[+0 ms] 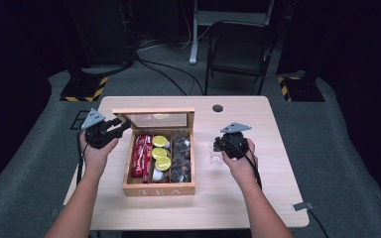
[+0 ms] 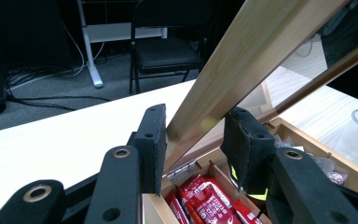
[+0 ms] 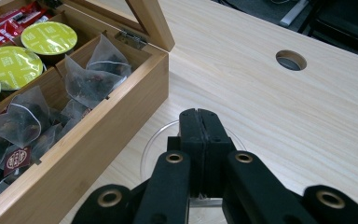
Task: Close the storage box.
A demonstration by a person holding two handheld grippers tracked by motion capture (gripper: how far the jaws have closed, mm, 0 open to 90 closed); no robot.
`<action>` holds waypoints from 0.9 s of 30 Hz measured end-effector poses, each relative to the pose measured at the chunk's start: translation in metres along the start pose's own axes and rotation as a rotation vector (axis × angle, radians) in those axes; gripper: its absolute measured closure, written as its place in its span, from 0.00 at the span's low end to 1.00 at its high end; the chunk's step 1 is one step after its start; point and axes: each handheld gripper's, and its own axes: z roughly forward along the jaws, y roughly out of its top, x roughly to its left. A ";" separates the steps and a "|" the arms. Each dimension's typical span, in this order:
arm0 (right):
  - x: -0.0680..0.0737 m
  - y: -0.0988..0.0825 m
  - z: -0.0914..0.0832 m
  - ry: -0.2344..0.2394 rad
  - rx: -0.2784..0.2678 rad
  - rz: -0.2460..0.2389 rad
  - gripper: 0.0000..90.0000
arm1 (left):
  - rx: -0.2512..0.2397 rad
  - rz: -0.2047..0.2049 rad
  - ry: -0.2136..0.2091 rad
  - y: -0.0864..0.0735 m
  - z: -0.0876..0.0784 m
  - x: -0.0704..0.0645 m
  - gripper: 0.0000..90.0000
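Observation:
A wooden tea box [image 1: 158, 190] stands in the middle of the table with its glass-paned lid [image 1: 154, 119] raised. My left gripper [image 1: 124, 126] is at the lid's left edge. In the left gripper view it [image 2: 193, 140] is shut on the lid's wooden frame [image 2: 261, 42], one pad on each side. The box holds red packets [image 1: 141, 156], yellow-green pods [image 3: 49, 37] and pyramid tea bags [image 3: 88, 79]. My right gripper [image 3: 200, 121] is shut, pads together, right above a clear glass [image 3: 158, 144] standing to the right of the box [image 1: 215, 157].
A round cable hole [image 1: 218, 107] sits near the table's far edge. Behind the table stands a black folding chair [image 1: 240, 49], with cables on the floor. Bare tabletop lies right of the glass and in front of the box.

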 end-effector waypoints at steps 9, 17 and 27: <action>0.003 -0.002 0.006 0.003 0.018 0.008 0.89 | 0.000 0.000 -0.002 0.000 0.000 0.000 0.66; 0.005 0.003 -0.002 0.012 -0.034 0.031 0.71 | 0.000 -0.002 -0.002 0.000 0.000 0.000 0.66; 0.029 0.022 -0.010 0.064 -0.151 0.042 0.51 | 0.007 0.001 -0.001 0.001 -0.001 -0.002 0.66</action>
